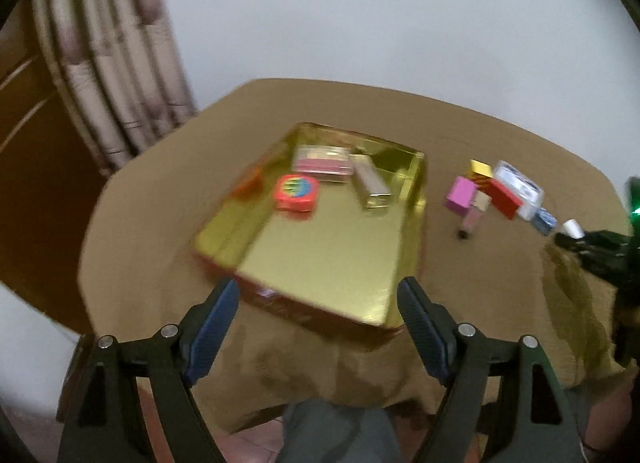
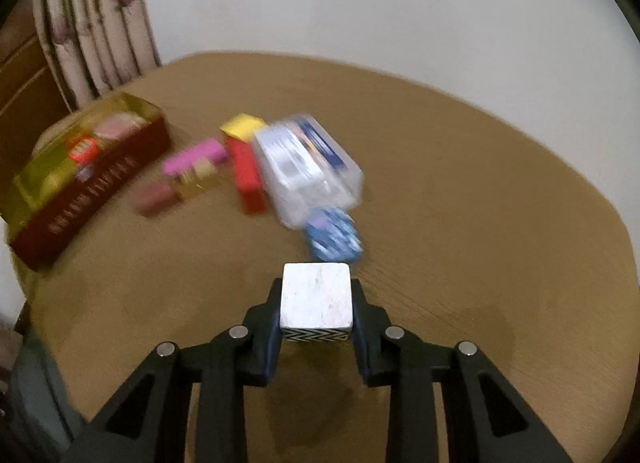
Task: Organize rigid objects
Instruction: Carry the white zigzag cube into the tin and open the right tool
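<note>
Since my right claw (image 2: 317, 313) pinches the white cube (image 2: 316, 297) by two flat sides above the tabletop (image 2: 480, 223), I think it is hard, light and a bit slick. My left claw (image 1: 319, 299) is spread over the gold box (image 1: 418, 199).

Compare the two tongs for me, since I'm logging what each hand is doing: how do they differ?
The left tongs stand wide open and hold nothing; the right tongs are shut on a white cube. The left tongs hover over the near edge of the gold-lined box; the right tongs are over bare table, with the loose pile of small boxes ahead. Both have black arms with blue pads.
</note>
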